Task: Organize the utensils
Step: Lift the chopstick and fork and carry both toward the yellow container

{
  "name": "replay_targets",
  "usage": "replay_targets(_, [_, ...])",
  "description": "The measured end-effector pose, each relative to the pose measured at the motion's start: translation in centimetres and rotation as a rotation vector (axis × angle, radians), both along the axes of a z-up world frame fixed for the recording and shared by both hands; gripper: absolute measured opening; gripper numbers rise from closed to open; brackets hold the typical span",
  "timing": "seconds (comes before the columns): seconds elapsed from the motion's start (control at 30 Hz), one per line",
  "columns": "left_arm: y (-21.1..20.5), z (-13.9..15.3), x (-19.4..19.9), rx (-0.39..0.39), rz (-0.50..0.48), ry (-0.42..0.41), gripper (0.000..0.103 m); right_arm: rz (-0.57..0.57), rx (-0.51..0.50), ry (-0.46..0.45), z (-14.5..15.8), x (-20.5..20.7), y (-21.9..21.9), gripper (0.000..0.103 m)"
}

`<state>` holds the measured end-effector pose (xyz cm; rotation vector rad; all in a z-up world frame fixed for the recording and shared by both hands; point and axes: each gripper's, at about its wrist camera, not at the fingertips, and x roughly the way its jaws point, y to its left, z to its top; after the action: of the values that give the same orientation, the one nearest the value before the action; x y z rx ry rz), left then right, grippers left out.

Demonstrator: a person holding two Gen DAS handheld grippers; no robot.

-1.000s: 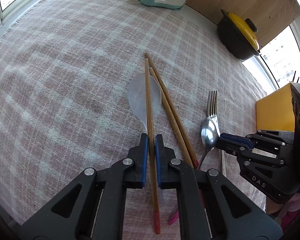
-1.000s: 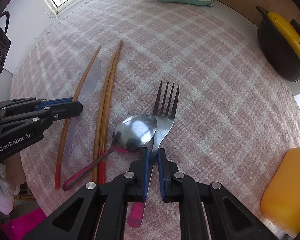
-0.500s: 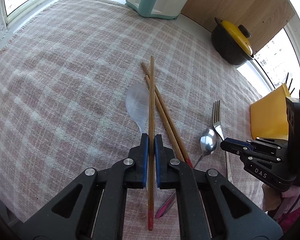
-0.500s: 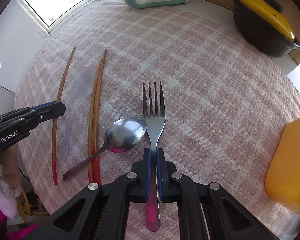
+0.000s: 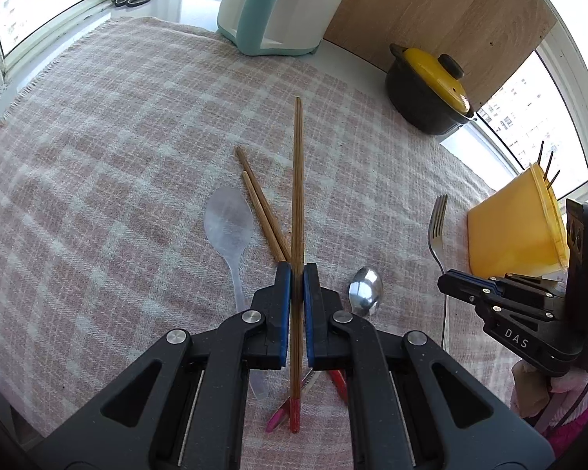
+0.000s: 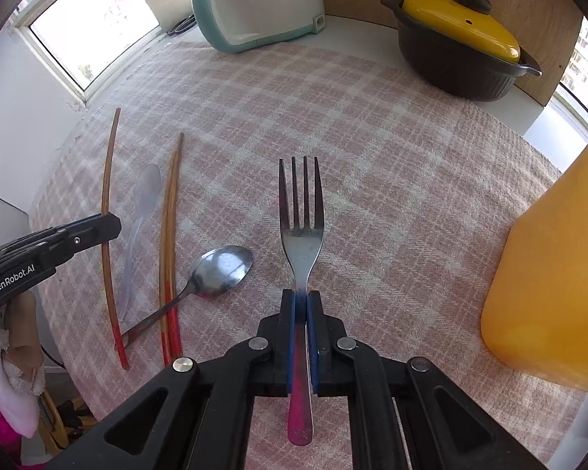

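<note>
My left claw (image 5: 297, 274) pinches one chopstick (image 5: 297, 180) above the tabletop's (image 5: 98, 164) middle, and my right claw (image 6: 301, 301) clamps the fork (image 6: 301, 211) near the yellow holder (image 6: 548, 266). Both grips are thin; either utensil could pivot and slip, missing the holder.

The yellow container (image 6: 548, 258) is cut off by the right frame edge in the right wrist view. The left gripper (image 5: 297, 274) hides the clear plastic spoon (image 5: 228, 223) handle's lower part and the paired chopsticks (image 5: 262, 211) mid-length.
</note>
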<state>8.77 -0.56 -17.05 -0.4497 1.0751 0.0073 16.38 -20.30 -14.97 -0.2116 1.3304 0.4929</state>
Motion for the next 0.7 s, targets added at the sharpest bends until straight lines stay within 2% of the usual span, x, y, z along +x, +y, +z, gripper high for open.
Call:
replay_targets(0.27, [-1.9,3.4,0.8,0.057,-0.039,-0.097,0.004,-0.023,0.012,-0.079,3.1,-0.3,-1.2,0.003])
replay_targets(0.7, [-3.5,9.1,2.4,0.079,-0.091,-0.249,0.004,-0.073,0.050,-0.195,7.4,0.3,-1.1,0.003])
